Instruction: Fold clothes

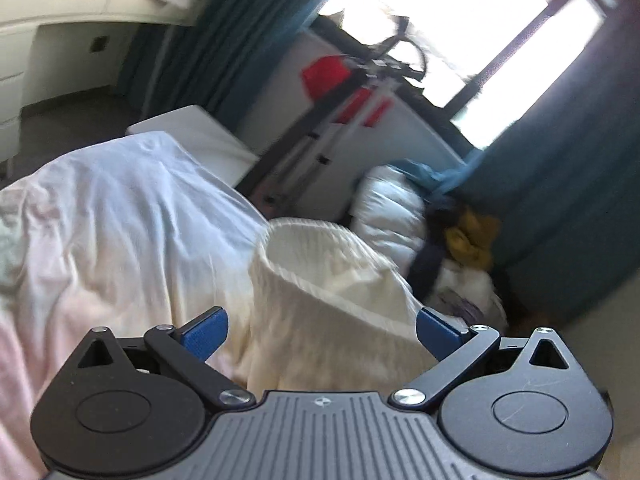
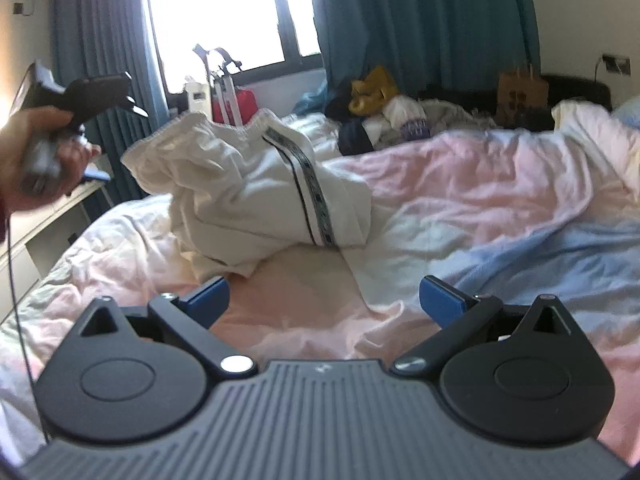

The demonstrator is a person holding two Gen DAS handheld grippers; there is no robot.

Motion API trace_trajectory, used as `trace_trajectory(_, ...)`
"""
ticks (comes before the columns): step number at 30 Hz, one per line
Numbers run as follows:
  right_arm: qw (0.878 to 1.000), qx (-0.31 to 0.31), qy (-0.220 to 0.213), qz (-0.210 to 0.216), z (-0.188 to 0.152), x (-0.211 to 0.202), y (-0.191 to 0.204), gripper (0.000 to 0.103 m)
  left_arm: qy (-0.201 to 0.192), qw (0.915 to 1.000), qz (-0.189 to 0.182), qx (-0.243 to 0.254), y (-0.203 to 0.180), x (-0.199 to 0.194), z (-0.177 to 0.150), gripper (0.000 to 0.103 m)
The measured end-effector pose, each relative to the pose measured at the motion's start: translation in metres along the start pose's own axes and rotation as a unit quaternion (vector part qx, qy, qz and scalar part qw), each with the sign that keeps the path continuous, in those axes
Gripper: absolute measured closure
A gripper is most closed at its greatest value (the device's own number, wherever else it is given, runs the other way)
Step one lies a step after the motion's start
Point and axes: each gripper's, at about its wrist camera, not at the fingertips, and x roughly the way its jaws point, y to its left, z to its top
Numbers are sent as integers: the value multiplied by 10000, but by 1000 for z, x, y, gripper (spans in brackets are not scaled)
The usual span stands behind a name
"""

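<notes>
White trousers (image 2: 256,184) sit in an unfolded heap on the bed (image 2: 460,184), both left tongs (image 1: 322,334) and right tongs (image 2: 324,300) wide open, empty; folding not started.

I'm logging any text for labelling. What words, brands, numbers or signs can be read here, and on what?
None can be read.
Brown paper bag: dark print, too blurred.
White bottle at the window: dark label, too small.
White garment: its dark trim is a pattern, not lettering.
</notes>
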Motion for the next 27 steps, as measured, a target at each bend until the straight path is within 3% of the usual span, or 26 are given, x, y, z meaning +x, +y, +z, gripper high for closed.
trace_trajectory(4, 9998, 176, 101, 14, -7, 19, -8, 0, 312, 9990, 244, -192, 4, 45, 11, 15)
trace_trajectory(6, 9997, 196, 12, -121, -9, 23, -9, 0, 438, 9983, 298, -222, 8, 58, 8, 29)
trace_trajectory(7, 9996, 216, -55, -190, -9, 25, -11, 0, 443, 9982, 304, -248, 11, 62, 6, 31)
trace_trajectory(8, 9993, 240, -139, -250, -9, 25, -12, 0, 403, 9983, 339, -231, 12, 62, 4, 41)
trace_trajectory(9, 9989, 260, -222, -307, -8, 25, -14, 0, 345, 9987, 316, -216, 13, 59, 2, 57)
trace_trajectory(13, 9979, 372, -425, -306, -7, 24, -18, 0, 115, 9998, -127, 128, 9, 17, -12, 75)
trace_trajectory(15, 9976, 458, -488, -196, -5, 21, -18, 0, 11, 9979, -339, 548, 6, -12, -21, 95)
trace_trajectory(21, 9894, 702, -1267, 124, 3, -12, -17, 0, -18, 9775, -910, 1903, 11, -110, -72, 95)
trace_trajectory(25, 9852, 687, -1541, 294, 8, -30, -16, 0, 73, 9643, -1088, 2412, 36, -172, -118, 95)
trace_trajectory(27, 9843, 689, -1567, 421, 10, -35, -14, 0, 222, 9625, -1041, 2493, 53, -191, -136, 95)
